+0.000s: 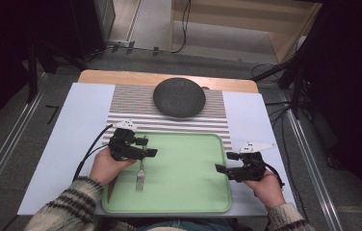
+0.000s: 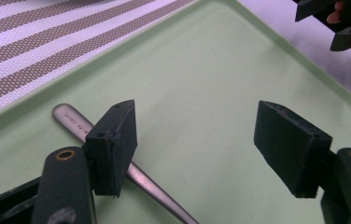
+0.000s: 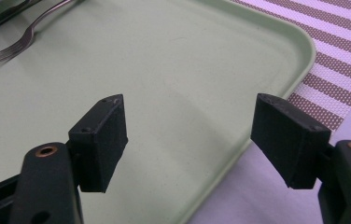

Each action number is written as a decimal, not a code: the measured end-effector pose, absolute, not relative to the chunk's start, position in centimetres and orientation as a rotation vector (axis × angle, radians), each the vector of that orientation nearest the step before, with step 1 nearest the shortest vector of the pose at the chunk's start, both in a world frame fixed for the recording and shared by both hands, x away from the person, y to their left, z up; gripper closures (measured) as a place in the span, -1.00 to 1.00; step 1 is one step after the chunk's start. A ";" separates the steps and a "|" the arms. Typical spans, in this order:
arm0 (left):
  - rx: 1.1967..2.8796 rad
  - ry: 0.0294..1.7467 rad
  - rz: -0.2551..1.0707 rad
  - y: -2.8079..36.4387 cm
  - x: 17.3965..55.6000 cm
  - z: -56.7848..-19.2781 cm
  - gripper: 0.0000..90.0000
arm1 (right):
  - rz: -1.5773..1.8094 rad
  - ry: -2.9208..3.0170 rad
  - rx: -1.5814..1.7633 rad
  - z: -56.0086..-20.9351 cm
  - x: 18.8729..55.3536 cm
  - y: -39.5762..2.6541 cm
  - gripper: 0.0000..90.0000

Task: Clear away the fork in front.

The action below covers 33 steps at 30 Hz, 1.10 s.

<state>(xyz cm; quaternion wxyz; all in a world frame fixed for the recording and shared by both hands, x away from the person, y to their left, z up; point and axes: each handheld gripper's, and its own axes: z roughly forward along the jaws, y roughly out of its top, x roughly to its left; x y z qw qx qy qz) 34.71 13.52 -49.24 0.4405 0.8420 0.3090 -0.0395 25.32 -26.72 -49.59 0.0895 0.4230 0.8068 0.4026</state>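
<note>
Up close, fork [image 2: 78, 125] handle's engraving – left gripper [image 2: 197, 140] open

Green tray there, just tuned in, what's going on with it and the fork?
The fork lies flat on the green tray, gripped by nothing. The left gripper sits just over its handle, jaws open. The right gripper waits open at the tray's right edge. A dark plate sits on the striped mat beyond.
</note>
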 end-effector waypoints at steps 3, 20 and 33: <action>2.097 0.784 -0.139 13.2 34.9 -49.3 -0.24 | 1.194 2.395 1.266 -49.6 25.2 -26.8 -0.45; 2.182 0.790 -0.212 12.7 35.6 -50.7 1.00 | 1.172 2.397 1.266 -49.7 24.8 -27.0 -0.45; 2.222 0.849 -0.238 13.5 36.1 -51.5 1.00 | 1.176 2.408 1.248 -49.7 25.1 -26.7 -0.45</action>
